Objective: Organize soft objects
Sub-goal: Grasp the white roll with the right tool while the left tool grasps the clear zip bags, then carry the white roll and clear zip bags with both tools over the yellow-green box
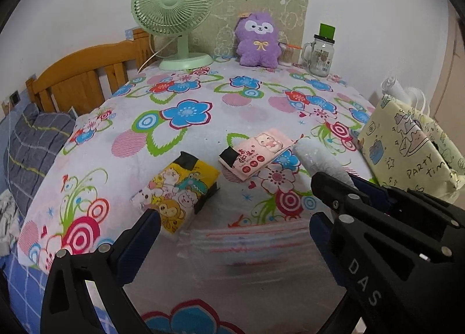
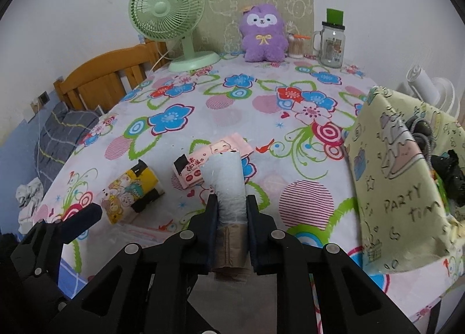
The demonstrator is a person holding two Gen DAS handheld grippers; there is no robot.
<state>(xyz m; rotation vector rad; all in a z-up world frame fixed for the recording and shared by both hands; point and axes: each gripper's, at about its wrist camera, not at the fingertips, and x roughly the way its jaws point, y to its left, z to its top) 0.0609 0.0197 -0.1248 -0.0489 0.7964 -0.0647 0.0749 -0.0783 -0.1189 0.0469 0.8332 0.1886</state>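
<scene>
The right gripper (image 2: 232,212) is clamped on a pale soft roll (image 2: 228,185) just in front of the pink tissue pack (image 2: 213,156) — light, squashy, best pinched mid-body. The left gripper (image 1: 232,220) hangs open, empty.

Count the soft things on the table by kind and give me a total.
Tissue packs: 2, the yellow pack and the pink pack
Wrapped rolls: 1, the white roll clamped in the right gripper
Plush toys: 1, the purple plush
Total: 4
</scene>
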